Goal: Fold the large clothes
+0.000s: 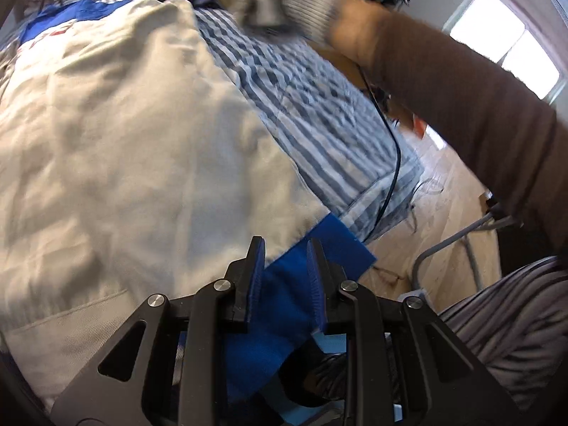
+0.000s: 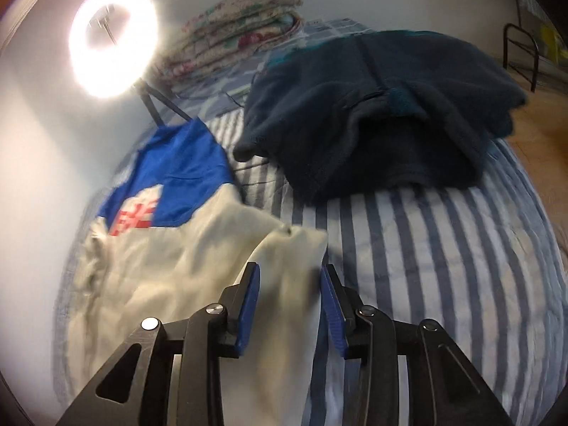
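Plainly, the left gripper (image 1: 285, 248) pinches the blue hem (image 1: 280, 305); the right gripper (image 2: 289, 277), spread at six o'clock, may miss the cream garment (image 2: 198, 269).

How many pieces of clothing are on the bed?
2. The white and blue shirt lies on the left by the lamp; the dark fleece sits farther back on the right. More could be hidden outside the pictures.

Cream/blue garment (image 2: 170, 248) flat on bed

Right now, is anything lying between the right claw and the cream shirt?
Nothing visible. The right claw hangs directly over the cream shirt, jaws apart with bare cloth between them. The dark fleece lies farther back on the striped bedding, clear of it.
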